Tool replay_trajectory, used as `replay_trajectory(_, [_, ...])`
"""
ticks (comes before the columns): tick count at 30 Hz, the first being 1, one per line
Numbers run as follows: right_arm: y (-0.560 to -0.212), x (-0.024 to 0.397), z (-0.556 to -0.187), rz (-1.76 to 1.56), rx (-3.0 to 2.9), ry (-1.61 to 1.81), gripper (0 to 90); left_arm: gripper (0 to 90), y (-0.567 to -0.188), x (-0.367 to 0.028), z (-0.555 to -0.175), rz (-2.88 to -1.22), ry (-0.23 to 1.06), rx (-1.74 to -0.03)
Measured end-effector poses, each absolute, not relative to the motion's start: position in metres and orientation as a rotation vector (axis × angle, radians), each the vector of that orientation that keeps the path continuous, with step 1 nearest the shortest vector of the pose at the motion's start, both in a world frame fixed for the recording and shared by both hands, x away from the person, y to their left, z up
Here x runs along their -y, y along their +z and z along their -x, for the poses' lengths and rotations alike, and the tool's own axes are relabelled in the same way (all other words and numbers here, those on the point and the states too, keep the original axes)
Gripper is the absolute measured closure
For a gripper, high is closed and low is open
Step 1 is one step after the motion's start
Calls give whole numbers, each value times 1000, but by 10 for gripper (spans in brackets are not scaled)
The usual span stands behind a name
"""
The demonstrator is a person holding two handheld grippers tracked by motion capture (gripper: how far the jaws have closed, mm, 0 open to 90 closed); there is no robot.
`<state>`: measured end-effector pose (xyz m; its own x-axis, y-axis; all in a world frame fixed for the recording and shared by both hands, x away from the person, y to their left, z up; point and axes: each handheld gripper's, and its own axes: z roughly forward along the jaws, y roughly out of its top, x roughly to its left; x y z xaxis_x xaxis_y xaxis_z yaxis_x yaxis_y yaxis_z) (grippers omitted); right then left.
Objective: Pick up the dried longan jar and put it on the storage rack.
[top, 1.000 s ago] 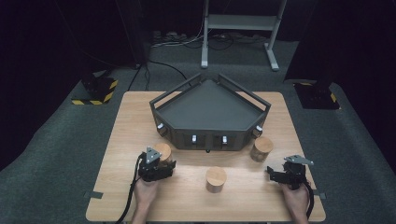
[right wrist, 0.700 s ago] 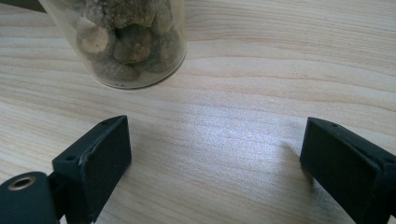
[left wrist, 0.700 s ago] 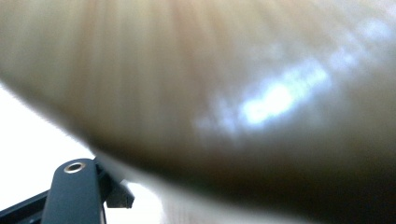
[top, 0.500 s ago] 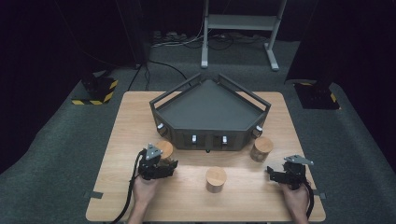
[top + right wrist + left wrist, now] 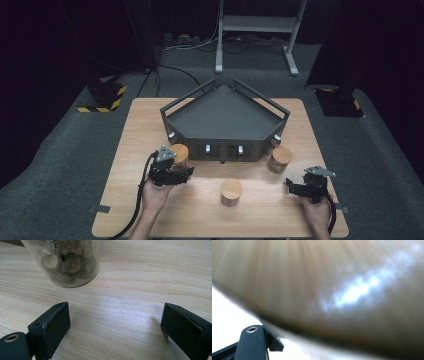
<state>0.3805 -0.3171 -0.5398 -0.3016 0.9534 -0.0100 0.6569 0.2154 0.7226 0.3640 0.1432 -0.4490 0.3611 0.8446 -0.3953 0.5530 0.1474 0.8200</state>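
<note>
A light wooden table (image 5: 150,125) stood on grey carpet in a dark room. At its centre sat a dark five-sided tray (image 5: 225,120) with raised rails, its pointed end aimed away from the person. Three jars with round wooden lids were set along the near side of the tray.

The person's left hand (image 5: 155,196) came up from the near edge, holding the left gripper (image 5: 176,170) against the left jar (image 5: 180,154), which was just off the tray's front left corner. The jaws were clamped on that jar. From the left gripper view, the jar's wooden lid (image 5: 317,282) pressed right up to the camera as a blurred tan surface, with one black jaw showing at the lower left. Whether the jar's base touched the table could not be told.

The middle jar (image 5: 231,192) stood alone on the bare wood in front of the tray, between the two hands. The right jar (image 5: 280,159) stood near the tray's front right corner.

The person's right hand (image 5: 316,212) rested near the table's near right edge, holding the right gripper (image 5: 291,186) low over the wood. Its jaws stood wide apart with nothing between them. From the right gripper view, a clear glass jar (image 5: 67,262) of brown, knobbly pieces stood ahead of the open jaws, well apart from both pads.
</note>
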Motion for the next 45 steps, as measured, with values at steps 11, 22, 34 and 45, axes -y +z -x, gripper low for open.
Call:
replay_trajectory(11, [-540,317,-381,-1486,-2038,862,83,261,-418,-141,-374,-1528,320,-1324])
replay_trajectory(22, [-540,317,-380,-1486,-2037,862,83,261,-391,-136,-385,-1525,317,-1310])
replay_trajectory(34, [-540,317,-381,-1489,-2035,862,85,262,-366,-128,-403,-1499,296,-1277])
replay_trajectory(45, [-540,317,-381,-1489,-2035,862,85,263,-350,-122,-424,-1495,325,-1273])
